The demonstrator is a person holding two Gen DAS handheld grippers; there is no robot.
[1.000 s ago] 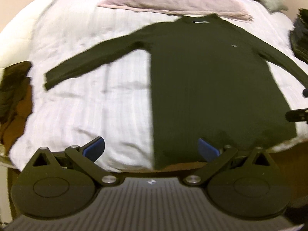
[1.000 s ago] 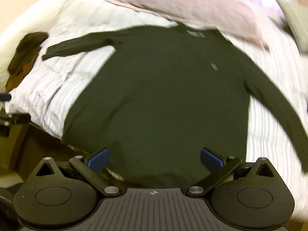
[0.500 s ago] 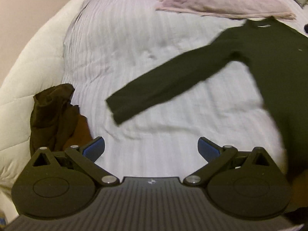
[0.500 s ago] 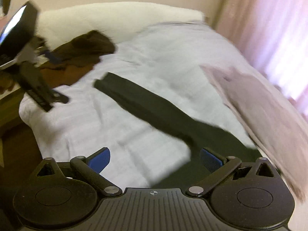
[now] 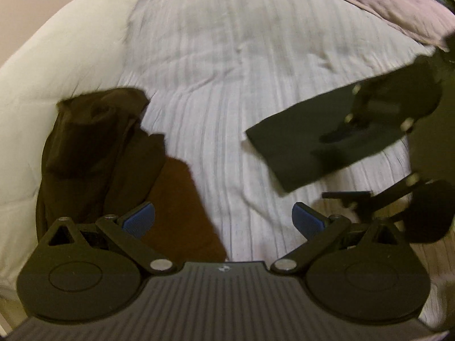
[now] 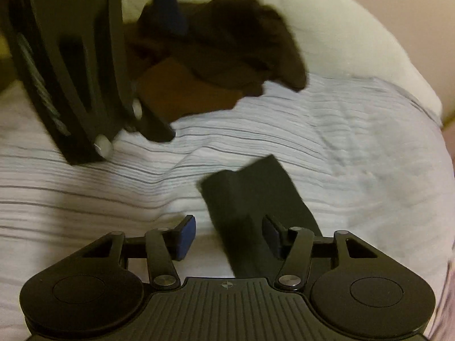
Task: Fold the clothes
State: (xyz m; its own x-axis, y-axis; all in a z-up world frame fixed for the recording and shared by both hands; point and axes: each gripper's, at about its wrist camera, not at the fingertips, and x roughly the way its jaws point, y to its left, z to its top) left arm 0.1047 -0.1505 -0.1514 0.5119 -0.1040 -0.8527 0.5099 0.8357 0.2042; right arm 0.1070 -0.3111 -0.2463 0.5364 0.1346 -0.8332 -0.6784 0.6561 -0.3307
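The dark green long-sleeved shirt shows only its sleeve (image 5: 307,142), which lies flat on the striped bed sheet (image 5: 213,85). In the right wrist view the sleeve's cuff end (image 6: 250,193) runs out between the fingers of my right gripper (image 6: 227,237). That gripper is open at a narrow gap, with one pad over the cloth and the other beside it on the sheet. My left gripper (image 5: 223,220) is wide open and holds nothing. It hovers over the sheet between the sleeve and a brown clothes pile (image 5: 99,147). The shirt's body is out of view.
The brown clothes pile (image 6: 227,42) sits by a white duvet roll (image 5: 71,56) at the bed's edge. A pink cloth (image 5: 384,5) lies at the far right. My left gripper (image 6: 163,69) looms close at the upper left of the right wrist view.
Both grippers have swung left from the shirt's hem to its left sleeve. The right gripper has dropped over the cuff and narrowed its fingers. The left stays wide open.
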